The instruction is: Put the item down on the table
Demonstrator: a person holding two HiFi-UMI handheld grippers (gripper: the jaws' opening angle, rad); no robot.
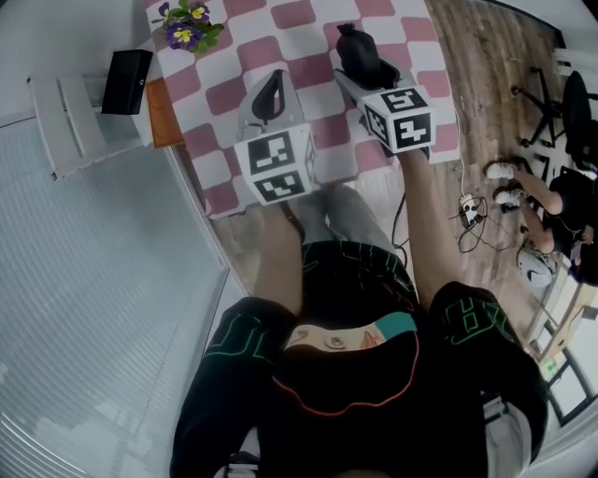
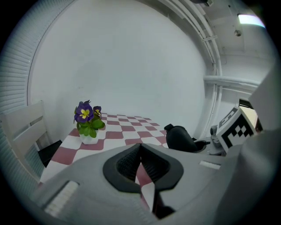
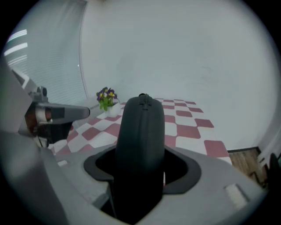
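Note:
My right gripper (image 1: 360,58) is shut on a black rounded item (image 1: 358,49), held above the table (image 1: 308,17) with its pink-and-white checked cloth. In the right gripper view the black item (image 3: 142,127) stands up between the jaws of the right gripper (image 3: 141,165) and hides their tips. My left gripper (image 1: 271,95) hovers over the cloth to the left of it, shut with nothing in it. The left gripper view shows the left gripper (image 2: 140,154) with its pads pressed together, and the black item (image 2: 179,138) off to the right.
A white pot of purple flowers (image 1: 187,24) stands at the table's far left corner. A black box (image 1: 126,82) lies on a white seat (image 1: 70,121) to the left. On the wooden floor to the right are cables (image 1: 467,210), an office chair (image 1: 565,103) and another person's feet (image 1: 505,182).

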